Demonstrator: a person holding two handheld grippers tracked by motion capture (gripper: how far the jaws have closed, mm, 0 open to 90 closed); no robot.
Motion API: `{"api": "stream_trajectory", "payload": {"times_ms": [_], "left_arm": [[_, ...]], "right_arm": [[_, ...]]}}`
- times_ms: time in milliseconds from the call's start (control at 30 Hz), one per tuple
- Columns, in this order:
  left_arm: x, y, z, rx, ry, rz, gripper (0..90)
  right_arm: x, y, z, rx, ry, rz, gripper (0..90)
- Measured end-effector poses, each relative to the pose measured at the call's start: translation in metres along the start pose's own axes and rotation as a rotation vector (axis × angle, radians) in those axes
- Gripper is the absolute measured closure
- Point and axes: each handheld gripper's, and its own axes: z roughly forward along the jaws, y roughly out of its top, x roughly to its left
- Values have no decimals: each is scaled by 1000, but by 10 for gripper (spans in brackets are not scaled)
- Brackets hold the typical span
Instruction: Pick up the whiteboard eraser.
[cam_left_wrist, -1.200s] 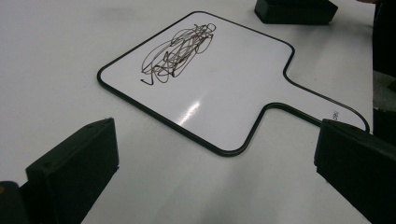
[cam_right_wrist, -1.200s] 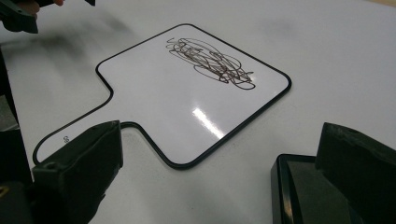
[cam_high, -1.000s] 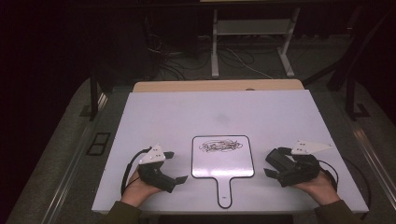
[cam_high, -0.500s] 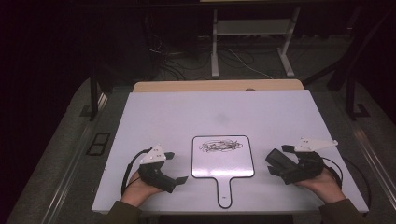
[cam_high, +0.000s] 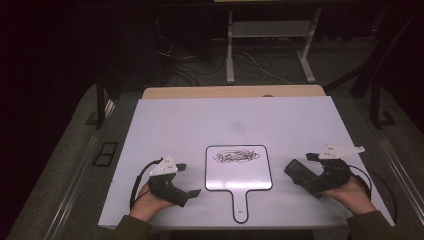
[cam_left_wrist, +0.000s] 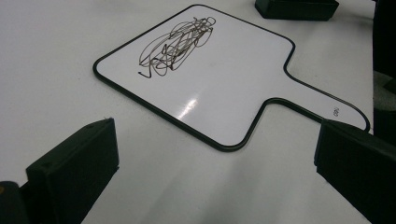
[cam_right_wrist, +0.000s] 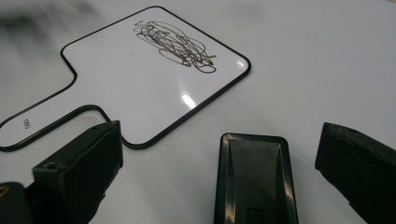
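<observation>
High view: a paddle-shaped whiteboard (cam_high: 239, 170) with a black scribble (cam_high: 236, 157) lies on the white table (cam_high: 200, 120) between the left gripper (cam_high: 187, 180) and right gripper (cam_high: 300, 167). Left gripper view: jaws spread wide and empty, the whiteboard (cam_left_wrist: 210, 88) ahead, its handle end cut off by the right jaw. Right gripper view: jaws equally wide, empty, a black eraser (cam_right_wrist: 254, 179) lying between them, its near end cut off.

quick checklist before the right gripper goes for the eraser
1. Right gripper open: ok, jaws apart.
2. Eraser between its jaws: ok, lying flat on the table, seemingly untouched.
3. Path to the eraser free: ok.
4. Whiteboard paddle flat, scribble facing up: ok.
5. Left gripper open, off the paddle: ok.
6. Eraser's felt side down: cannot tell.
</observation>
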Motion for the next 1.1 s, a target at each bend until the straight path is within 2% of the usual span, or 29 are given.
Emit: {"api": "stream_trajectory", "payload": {"times_ms": [233, 700, 1100], "left_arm": [[0, 0, 0, -8, 3, -9, 0], [-1, 0, -1, -7, 0, -4, 0], [0, -1, -1, -2, 1, -4, 0]], "right_arm": [[-6, 1, 2, 25, -10, -4, 0], [-12, -7, -2, 119, -64, 11, 0], [-14, -12, 1, 201, -68, 18, 0]]}}
